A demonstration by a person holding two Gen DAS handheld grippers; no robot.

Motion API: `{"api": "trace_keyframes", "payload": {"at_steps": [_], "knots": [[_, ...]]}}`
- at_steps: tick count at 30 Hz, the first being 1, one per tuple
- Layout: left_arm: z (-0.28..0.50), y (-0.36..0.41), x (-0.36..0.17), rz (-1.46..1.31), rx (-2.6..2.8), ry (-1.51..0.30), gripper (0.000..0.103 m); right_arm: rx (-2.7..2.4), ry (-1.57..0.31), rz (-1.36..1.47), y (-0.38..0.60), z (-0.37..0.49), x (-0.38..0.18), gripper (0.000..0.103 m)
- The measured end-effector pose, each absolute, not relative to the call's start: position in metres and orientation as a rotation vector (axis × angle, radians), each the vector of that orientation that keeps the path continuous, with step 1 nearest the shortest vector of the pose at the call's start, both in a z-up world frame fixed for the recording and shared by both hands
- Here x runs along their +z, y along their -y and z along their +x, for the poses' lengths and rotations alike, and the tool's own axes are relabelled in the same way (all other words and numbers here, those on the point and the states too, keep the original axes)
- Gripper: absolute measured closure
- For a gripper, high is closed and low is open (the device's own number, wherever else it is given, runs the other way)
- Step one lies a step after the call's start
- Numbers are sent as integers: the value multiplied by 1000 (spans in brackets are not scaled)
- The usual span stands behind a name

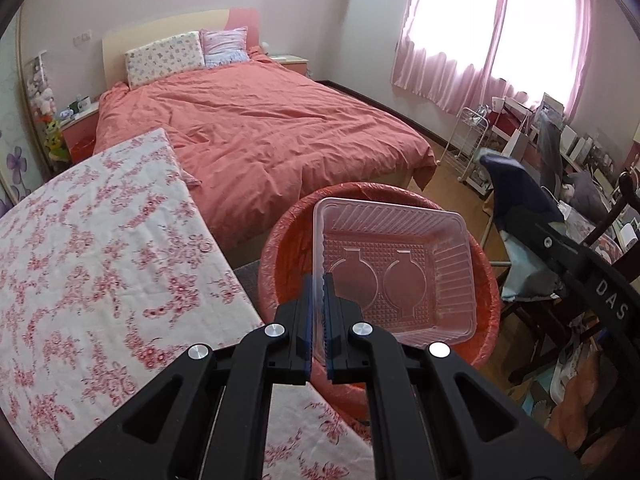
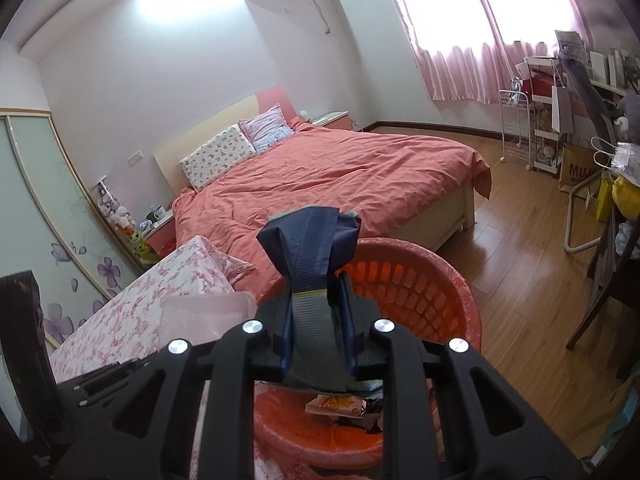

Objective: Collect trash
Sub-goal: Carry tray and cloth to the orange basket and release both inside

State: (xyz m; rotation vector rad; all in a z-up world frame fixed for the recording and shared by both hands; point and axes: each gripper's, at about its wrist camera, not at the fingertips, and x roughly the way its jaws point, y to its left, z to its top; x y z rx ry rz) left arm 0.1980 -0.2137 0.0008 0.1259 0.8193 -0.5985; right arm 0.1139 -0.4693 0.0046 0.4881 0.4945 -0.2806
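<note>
Plastic tray (image 1: 394,272) pinched between left fingers (image 1: 307,312) over bin (image 1: 276,248).

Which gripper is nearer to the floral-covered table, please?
Left. The left gripper, shut on the clear plastic tray, is at the edge of the floral-covered table, over the red basket. The right gripper, holding a dark blue wrapper, hangs farther out over the basket.

"DAS" on the right claw (image 1: 608,300); "MUJ" on a paper bag (image 2: 576,172).

Clear glossy plastic tray (image 1: 394,272); red plastic basket (image 2: 416,280); dark pouch (image 2: 310,248), perhaps matt foil.
</note>
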Motion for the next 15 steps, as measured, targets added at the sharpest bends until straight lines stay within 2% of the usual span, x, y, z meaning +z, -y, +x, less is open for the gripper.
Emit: {"api": "trace_keyframes", "payload": {"at_steps": [2,6,8,10,15], "knots": [[199,219,-4,129,-604,-835,99,-286,-499,502,476,119,1,71],[202,226,-14,136,-611,-872,97,-281,-519,540,486,128,-9,67],[203,226,-18,137,-609,-880,90,-281,-529,548,489,130,-13,61],[204,227,-21,140,-606,-887,74,-286,-535,548,490,131,-17,58],[204,224,-24,140,-588,-896,71,-291,-540,556,488,126,-20,53]]}}
